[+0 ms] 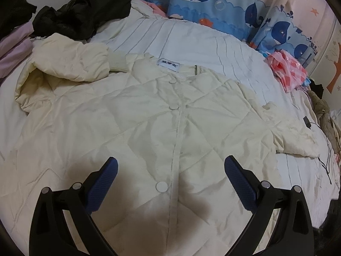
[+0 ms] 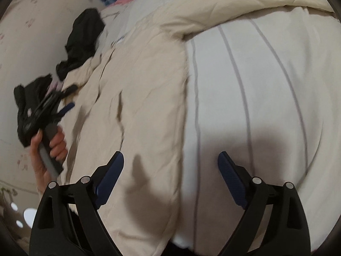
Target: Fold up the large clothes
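Both claws stand with jaws apart and nothing between them: the left gripper hangs over the lower front of the jacket, and the right gripper hovers where the jacket's side edge meets the bedsheet.

That cream quilted jacket lies face up and buttoned on the bed, collar and label at the far end, a white button just ahead of the left jaws. One sleeve is bunched and thrown back near the collar; the other sleeve trails off to the side.

Judged from its puffy, creased look, it should be light, soft and springy, with a smooth shell that may slide under the pads. A pinch on a single layer would likely pull loose, so the firmer places to take hold seem to be the stitched side edge, the hem corner and the ribbed cuff. Folded padding will tend to spring open unless pressed flat.

In the right view the edge is motion-blurred, so whether it is one layer or a turned-over flap is hard to say.

Around it: black clothes beyond the bunched sleeve, a whale-print pillow at the head of the bed, and a pink bag beside it. A hand holding the left gripper shows at the side of the right view.
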A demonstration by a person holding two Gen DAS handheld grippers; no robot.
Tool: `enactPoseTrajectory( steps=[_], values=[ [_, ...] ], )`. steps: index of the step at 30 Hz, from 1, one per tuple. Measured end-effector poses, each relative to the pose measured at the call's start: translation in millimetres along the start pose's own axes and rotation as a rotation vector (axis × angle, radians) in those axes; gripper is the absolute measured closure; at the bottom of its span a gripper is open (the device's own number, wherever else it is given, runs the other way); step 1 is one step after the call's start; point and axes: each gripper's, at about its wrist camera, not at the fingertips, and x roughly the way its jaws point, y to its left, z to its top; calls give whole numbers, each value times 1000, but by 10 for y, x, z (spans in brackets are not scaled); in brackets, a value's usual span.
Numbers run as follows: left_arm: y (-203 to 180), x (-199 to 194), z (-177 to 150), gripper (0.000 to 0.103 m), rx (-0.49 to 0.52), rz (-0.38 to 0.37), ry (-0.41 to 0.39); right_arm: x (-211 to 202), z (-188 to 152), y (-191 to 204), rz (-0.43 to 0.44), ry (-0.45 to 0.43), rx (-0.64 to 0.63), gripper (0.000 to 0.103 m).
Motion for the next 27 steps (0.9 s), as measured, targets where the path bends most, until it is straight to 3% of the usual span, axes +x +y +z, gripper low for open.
enactPoseTrajectory(
  steps=[8, 12, 15, 17, 19, 22, 24, 27],
  values=[
    [135, -12, -7, 7, -32, 9, 2, -51, -339, 177, 3, 85, -46, 17],
    [194, -16, 14, 7, -78, -23, 15, -45, -473, 185, 62, 116, -56, 17],
    [190, -37, 0, 7, -80, -39, 22, -6, -541, 342, 105, 150, -98, 38],
    [180, -74, -19, 7, -66, -42, 18, -26, -560, 490, 51, 140, -154, 71],
    [194, -115, -24, 7, -60, -47, 12, -153, -543, 592, 53, 89, -157, 83],
    [253, -179, -3, 7, -77, -55, -2, -460, -573, 718, 113, -10, -168, 87],
    [295, -188, 20, 7, -98, -59, -5, -465, -671, 790, 78, 36, -209, 87],
    [305, -169, 20, 7, -100, -54, 2, -277, -830, 805, -93, 186, -304, 87]
  ],
)
